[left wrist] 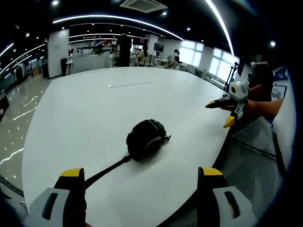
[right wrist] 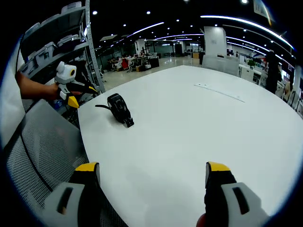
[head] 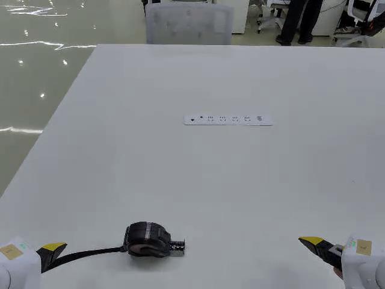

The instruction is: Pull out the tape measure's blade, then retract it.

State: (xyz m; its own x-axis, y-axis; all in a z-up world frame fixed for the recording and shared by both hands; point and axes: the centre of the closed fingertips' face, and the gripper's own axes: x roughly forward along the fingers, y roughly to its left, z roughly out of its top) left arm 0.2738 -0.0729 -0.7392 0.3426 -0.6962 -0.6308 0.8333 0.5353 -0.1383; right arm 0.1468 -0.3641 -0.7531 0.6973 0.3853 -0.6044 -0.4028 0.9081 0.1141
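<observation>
The big white table (head: 240, 180) spreads out ahead of me, with a pale chair (head: 188, 24) pushed up to its far edge. A flat white power strip (head: 228, 120) lies near the middle, well apart from everything else. My left gripper (left wrist: 141, 172) hangs at the near edge, jaws spread wide and empty; my right gripper (right wrist: 152, 167) is off to the other side, also gaping with nothing between its jaws. The black tape measure (head: 147, 239) rests on the table close to the near edge, nearer my left gripper, its mouth facing my right one. Its thin black strap (head: 90, 254) trails back to my left jaw; whether they touch I cannot tell.
</observation>
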